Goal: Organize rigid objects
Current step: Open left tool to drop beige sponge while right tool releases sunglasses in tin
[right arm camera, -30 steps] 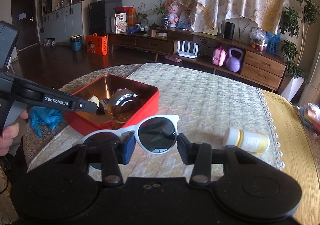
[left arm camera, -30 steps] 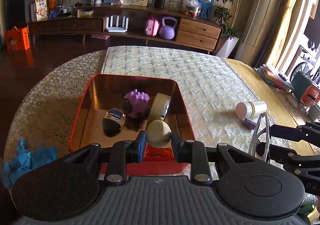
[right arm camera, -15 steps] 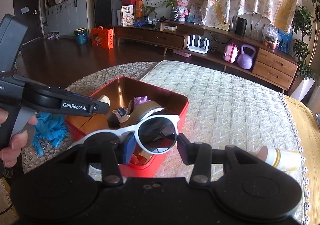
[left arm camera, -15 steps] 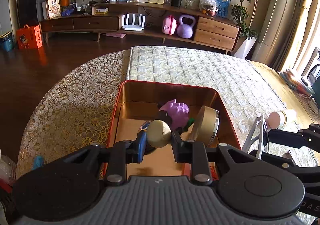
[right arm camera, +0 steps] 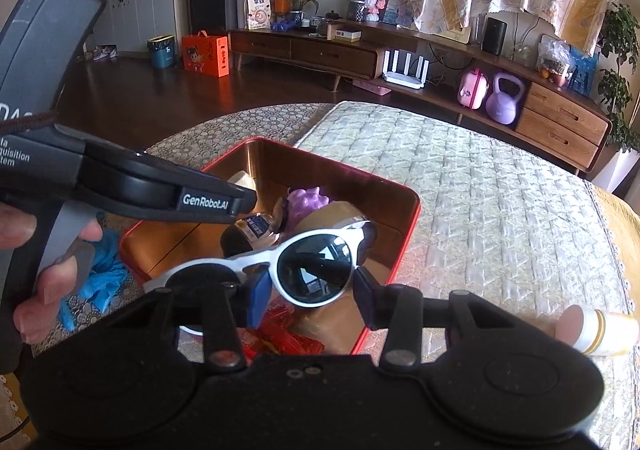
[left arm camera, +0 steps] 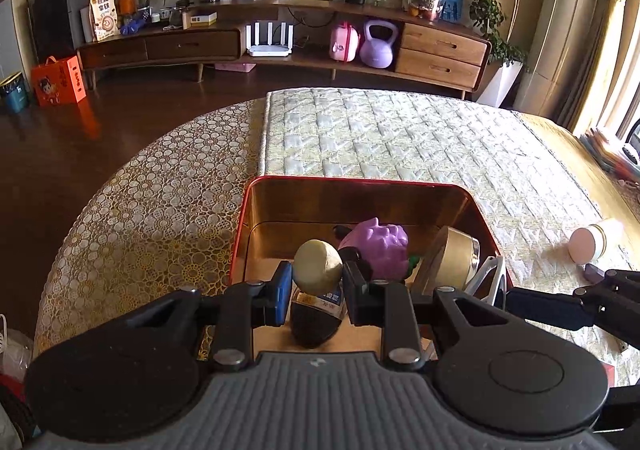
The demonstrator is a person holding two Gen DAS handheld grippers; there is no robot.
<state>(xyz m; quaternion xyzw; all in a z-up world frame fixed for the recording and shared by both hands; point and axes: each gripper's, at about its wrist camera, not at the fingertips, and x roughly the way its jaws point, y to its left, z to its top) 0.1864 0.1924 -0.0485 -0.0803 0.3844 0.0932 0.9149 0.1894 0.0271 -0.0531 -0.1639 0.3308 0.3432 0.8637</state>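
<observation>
Both loads had been carried from the counter's near edge over the red tin (left arm camera: 360, 186): left fingers (left arm camera: 317, 282) pinched a ball (left arm camera: 317, 266), right fingers (right arm camera: 308, 292) sunglasses (right arm camera: 312, 268). Lowering and release inside were judged next.

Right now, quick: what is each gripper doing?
Left gripper: shut on the beige ball.
Right gripper: shut on the white sunglasses.

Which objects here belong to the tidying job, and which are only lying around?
Job: red tin, beige ball in left claw, white sunglasses in right claw, white bottle on the table.
Lying about: blue gloves, purple kettlebell, orange box.
</observation>
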